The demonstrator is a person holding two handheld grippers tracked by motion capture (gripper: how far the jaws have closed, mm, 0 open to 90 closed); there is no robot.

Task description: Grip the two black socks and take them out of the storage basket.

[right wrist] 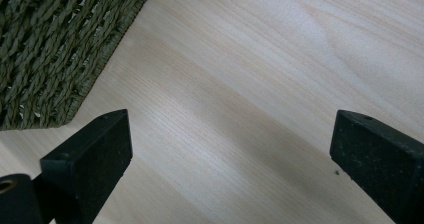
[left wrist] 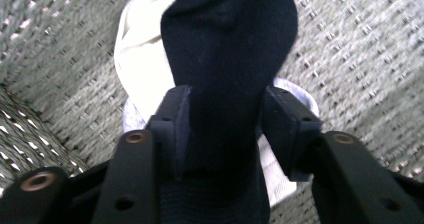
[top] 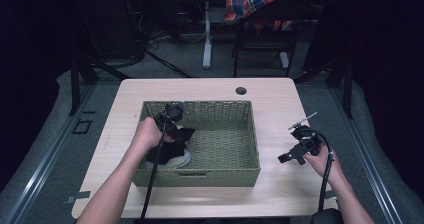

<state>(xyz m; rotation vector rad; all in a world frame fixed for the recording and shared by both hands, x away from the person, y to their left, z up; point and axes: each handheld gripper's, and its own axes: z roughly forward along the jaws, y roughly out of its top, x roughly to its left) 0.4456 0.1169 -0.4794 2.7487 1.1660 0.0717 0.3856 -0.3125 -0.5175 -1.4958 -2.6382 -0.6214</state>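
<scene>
A green woven basket [top: 225, 171] stands in the middle of the wooden table [top: 210, 89]. My left gripper [top: 176, 136] hangs inside the basket's left part, shut on a black sock [left wrist: 227, 49] that droops from the jaws. Under it on the basket floor lies a white sock [left wrist: 140, 64], also seen as a pale patch, the white sock [top: 181, 160]. My right gripper [top: 290, 156] hovers over bare table right of the basket, jaws wide apart and nothing between them; the right gripper [right wrist: 230, 159] looks down at wood with the basket's corner [right wrist: 50, 49] at its upper left.
The table has a round cable hole [top: 241, 90] near its far edge. Behind the table stand a chair with a plaid cloth [top: 260, 1] and a white desk leg [top: 207, 34]. Bare wood lies right of and in front of the basket.
</scene>
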